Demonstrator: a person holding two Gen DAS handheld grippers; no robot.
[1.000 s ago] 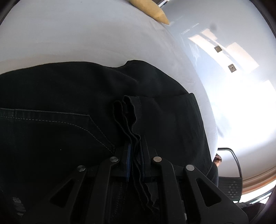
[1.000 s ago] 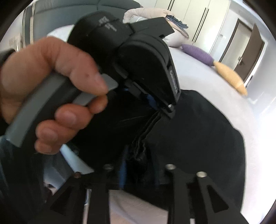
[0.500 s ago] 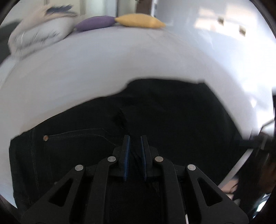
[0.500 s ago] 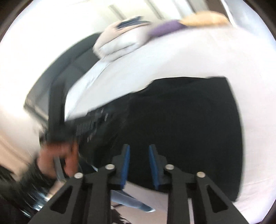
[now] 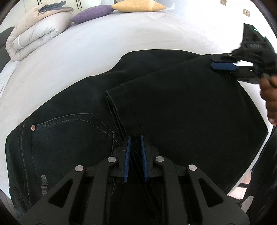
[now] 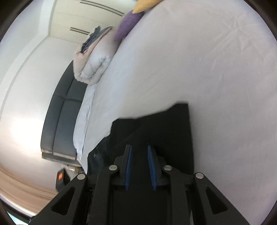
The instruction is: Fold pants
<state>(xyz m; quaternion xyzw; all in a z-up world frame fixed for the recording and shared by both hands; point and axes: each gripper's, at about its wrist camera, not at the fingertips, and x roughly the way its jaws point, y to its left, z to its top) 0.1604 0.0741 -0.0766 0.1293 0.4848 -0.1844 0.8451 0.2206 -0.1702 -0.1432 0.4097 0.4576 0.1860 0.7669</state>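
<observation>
Since a second ago your right claw has left the hem and swung out to the far fold of the pants; the left claw has tipped back so more bed shows.

Left claw: pads nearly together, pinching the stacked hem layers, which run up from between the pads across the seat of the pants. Right claw: jaws have just been closing; from its own camera nothing sits between the pads, a narrow gap still shows, and dark cloth lies below and ahead of them. From the left camera its tips sit at the far right edge of the fold; contact I can't tell. Pants lie folded leg-over-seat on the white bed, pocket to your left claw's left, pillows well beyond.
</observation>
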